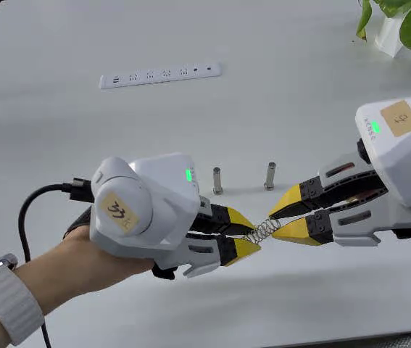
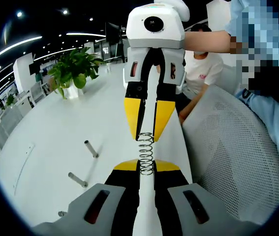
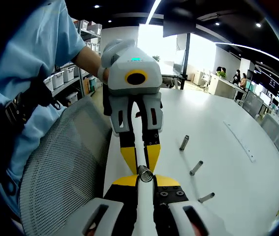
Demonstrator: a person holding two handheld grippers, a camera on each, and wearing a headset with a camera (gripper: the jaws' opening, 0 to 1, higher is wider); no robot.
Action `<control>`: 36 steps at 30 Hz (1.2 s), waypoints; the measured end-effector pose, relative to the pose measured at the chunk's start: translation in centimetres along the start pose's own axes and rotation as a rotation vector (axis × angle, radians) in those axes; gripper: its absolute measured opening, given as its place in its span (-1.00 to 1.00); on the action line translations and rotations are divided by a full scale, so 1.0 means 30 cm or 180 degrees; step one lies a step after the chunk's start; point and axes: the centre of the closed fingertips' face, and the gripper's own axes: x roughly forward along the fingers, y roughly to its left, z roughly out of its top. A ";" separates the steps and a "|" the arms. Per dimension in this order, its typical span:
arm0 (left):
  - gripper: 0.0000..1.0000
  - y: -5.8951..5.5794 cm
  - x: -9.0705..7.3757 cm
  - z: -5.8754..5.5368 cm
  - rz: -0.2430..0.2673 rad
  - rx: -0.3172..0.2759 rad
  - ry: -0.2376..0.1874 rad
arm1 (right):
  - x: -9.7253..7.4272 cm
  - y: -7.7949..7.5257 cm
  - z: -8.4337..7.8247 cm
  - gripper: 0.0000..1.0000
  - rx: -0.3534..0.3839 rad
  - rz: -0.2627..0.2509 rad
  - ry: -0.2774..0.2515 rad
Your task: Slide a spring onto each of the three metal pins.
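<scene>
Both tools are closed narrow on a single spring (image 1: 263, 231). The left tool (image 1: 254, 236) pinches one end and the right tool (image 1: 272, 223) the other, so the spring spans the gap between them above the worktop (image 1: 60, 145) and is not yet on any pin. From the spring, the pins (image 1: 217, 180) stand at about 12 o'clock, near but clear of it.

The risk I see is in the handover. If both tools pull apart, the coil could stretch out of shape. If one lets go while the other grips only the last turn, the spring could flick away and roll off. A tilted spring would also catch on a pin's top rather than slide down.

Count:
- One spring is held.
- Three pins show in the right gripper view; the farthest pin (image 3: 184, 142) looks ribbed, too small to say whether it carries a spring.
- There are two tools.
- One power strip (image 1: 160, 75) lies at 11 o'clock.
- One plant (image 1: 401, 22) sits at 2 o'clock.
</scene>
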 end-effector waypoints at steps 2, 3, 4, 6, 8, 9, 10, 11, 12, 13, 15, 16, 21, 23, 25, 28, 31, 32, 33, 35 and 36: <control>-0.87 0.002 0.000 0.000 0.0004 0.0001 0.0000 | 0.000 0.001 0.001 -0.86 -0.0024 0.0003 0.0005; -0.87 0.001 0.000 0.000 0.0002 -0.0005 0.0001 | 0.000 0.001 0.002 -0.86 -0.0024 0.0001 0.0004; -0.87 0.002 0.000 0.001 0.0003 -0.0006 -0.0002 | 0.000 -0.002 0.002 -0.86 -0.0035 -0.0003 0.0003; -0.87 0.002 0.000 0.002 0.0003 -0.0011 -0.0005 | -0.001 -0.003 0.003 -0.86 -0.0050 -0.0010 0.0010; -0.87 0.003 0.001 0.003 0.0002 -0.0014 -0.0009 | 0.000 -0.002 0.009 -0.86 -0.0068 -0.0011 0.0009; -0.87 0.003 0.001 0.003 0.0002 -0.0014 -0.0009 | 0.000 -0.003 0.010 -0.86 -0.0070 -0.0011 0.0015; -0.87 0.006 0.002 0.003 0.0007 -0.0022 -0.0010 | 0.000 -0.004 0.011 -0.86 -0.0085 -0.0017 0.0024; -0.87 0.007 0.002 0.004 0.0009 -0.0034 -0.0016 | -0.001 -0.005 0.011 -0.86 -0.0105 -0.0024 0.0036; -0.87 0.008 0.002 0.005 0.0011 -0.0037 -0.0019 | -0.002 -0.007 0.010 -0.86 -0.0116 -0.0028 0.0038; -0.87 0.008 0.002 0.007 0.0011 -0.0038 -0.0022 | -0.004 -0.008 0.009 -0.87 -0.0126 -0.0033 0.0041; -0.87 0.009 0.001 0.009 0.0013 -0.0039 -0.0029 | -0.006 -0.008 0.011 -0.86 -0.0144 -0.0040 0.0048; -0.87 0.010 0.001 0.010 0.0012 -0.0043 -0.0031 | -0.006 -0.010 0.010 -0.86 -0.0154 -0.0041 0.0056; -0.87 0.012 0.000 0.015 0.0025 -0.0019 -0.0038 | -0.009 -0.012 0.011 -0.86 -0.0213 -0.0049 0.0094; -0.87 0.013 -0.001 0.017 0.0032 0.0011 -0.0041 | -0.010 -0.014 0.012 -0.86 -0.0221 -0.0055 0.0094; -0.87 0.013 -0.002 0.018 0.0033 0.0048 -0.0039 | -0.011 -0.015 0.011 -0.86 -0.0216 -0.0055 0.0101; -0.87 0.008 -0.002 0.018 0.0025 0.0099 -0.0032 | -0.011 -0.016 0.012 -0.71 -0.0167 -0.0053 0.0095; -0.87 0.000 0.003 0.014 0.0006 0.0115 -0.0007 | -0.007 -0.023 0.010 -0.46 -0.0179 -0.0071 0.0118; -0.87 -0.003 0.007 0.012 -0.0002 0.0121 0.0005 | -0.005 -0.021 0.010 -0.44 -0.0178 -0.0056 0.0124; -0.87 -0.005 0.009 0.010 -0.0007 0.0134 0.0019 | -0.004 -0.019 0.011 -0.43 -0.0190 -0.0047 0.0126; -0.87 -0.009 0.013 0.007 -0.0021 0.0146 0.0047 | -0.002 -0.015 0.009 -0.42 -0.0211 -0.0033 0.0158; -0.87 -0.011 0.014 0.007 -0.0026 0.0147 0.0054 | -0.001 -0.014 0.009 -0.42 -0.0229 -0.0028 0.0163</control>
